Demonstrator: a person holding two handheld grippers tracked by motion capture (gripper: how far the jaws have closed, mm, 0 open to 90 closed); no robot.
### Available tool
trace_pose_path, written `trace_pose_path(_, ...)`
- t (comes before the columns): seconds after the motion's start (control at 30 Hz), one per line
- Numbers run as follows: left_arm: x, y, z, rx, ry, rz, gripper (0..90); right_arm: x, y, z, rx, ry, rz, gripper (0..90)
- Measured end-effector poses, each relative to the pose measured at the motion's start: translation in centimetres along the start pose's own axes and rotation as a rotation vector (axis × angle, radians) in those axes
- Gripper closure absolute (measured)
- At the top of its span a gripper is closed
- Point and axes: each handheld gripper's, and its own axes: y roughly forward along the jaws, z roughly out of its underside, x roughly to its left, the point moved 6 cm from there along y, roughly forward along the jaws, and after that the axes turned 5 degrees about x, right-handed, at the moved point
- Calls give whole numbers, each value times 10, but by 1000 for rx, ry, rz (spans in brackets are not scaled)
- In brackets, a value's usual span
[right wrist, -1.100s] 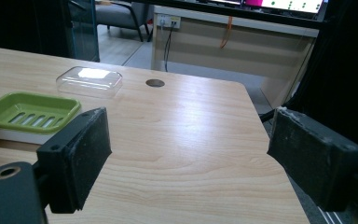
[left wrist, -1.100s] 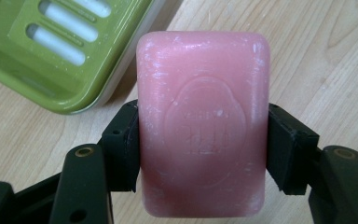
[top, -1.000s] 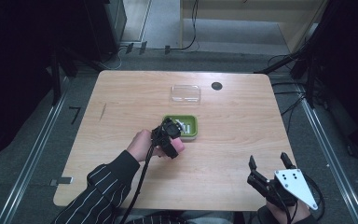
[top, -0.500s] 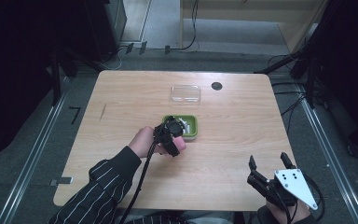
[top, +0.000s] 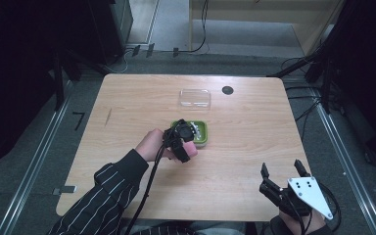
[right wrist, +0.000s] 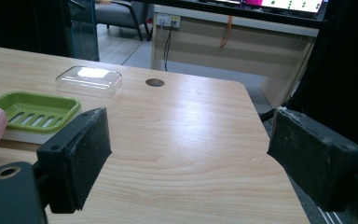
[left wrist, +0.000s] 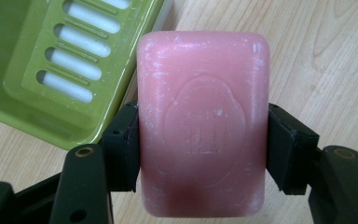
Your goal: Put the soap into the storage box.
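Your left gripper (left wrist: 200,154) is clamped on the pink soap (left wrist: 202,123), one jaw pressed to each long side, and the bar stands square between them with its stamped face toward the camera. It hangs just off the near edge of the green dish (left wrist: 51,70), over bare table (top: 127,107) rather than over the slotted tray. Over the last second your left hand (top: 149,145) has carried the soap forward from a spot short of the dish to its near rim, so the bar is now close to going in. My guess is that seating the soap in the dish is the step in hand. You would need a little more reach forward and then a lowering before you let go. Watch the rim, since the bar could catch on it and tip.

The clear lid (top: 195,98) lies beyond the dish, near the round hole (top: 227,90) in the tabletop, and probably goes on afterward. Your right gripper (top: 281,171) has stayed at the near right corner, jaws spread wide and holding nothing.
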Motion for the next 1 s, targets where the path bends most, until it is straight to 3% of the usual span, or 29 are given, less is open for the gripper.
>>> trace_pose_path(0.27, 5, 0, -3, 14, 21, -7, 385, 0, 0, 0, -1, 1, 0, 127)
trace_pose_path(1.0, 18, -14, -17, -18, 71, -26, 385, -1, 0, 0, -3, 0, 0, 127)
